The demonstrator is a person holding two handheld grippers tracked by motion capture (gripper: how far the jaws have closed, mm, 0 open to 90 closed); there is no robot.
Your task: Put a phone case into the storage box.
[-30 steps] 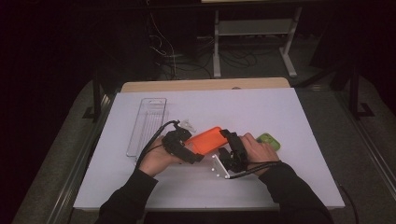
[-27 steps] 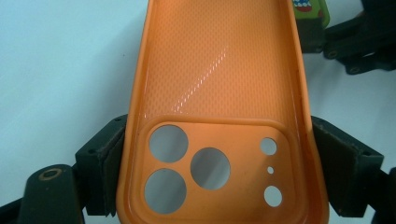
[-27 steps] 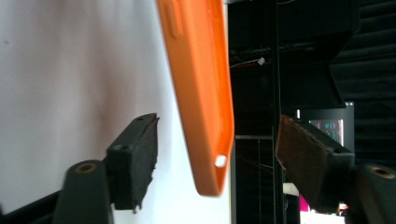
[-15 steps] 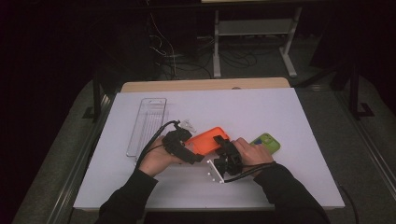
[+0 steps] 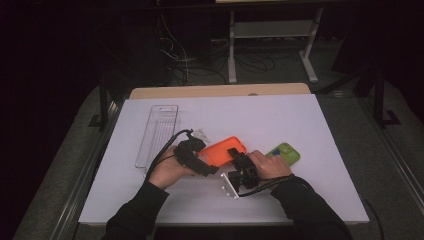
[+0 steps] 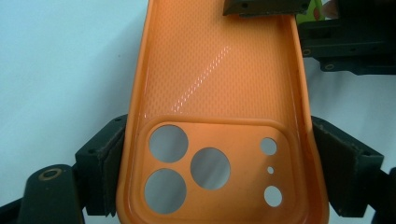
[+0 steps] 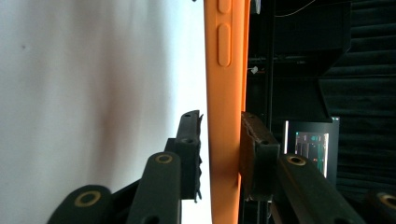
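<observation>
The white tabletop [image 5: 310,130] carries a clear plastic tray [image 5: 157,134] toward its left edge. An orange phone case [image 5: 225,151] is held just above the middle of the near half. A green phone case [image 5: 285,153] lies right of it. The left hand-held gripper [image 5: 207,167] pinches the orange case's camera end across its width. The right hand-held gripper [image 5: 235,154] has just been closing, its jaws straddling the case's side wall, one pad touching, the other nearly so.
</observation>
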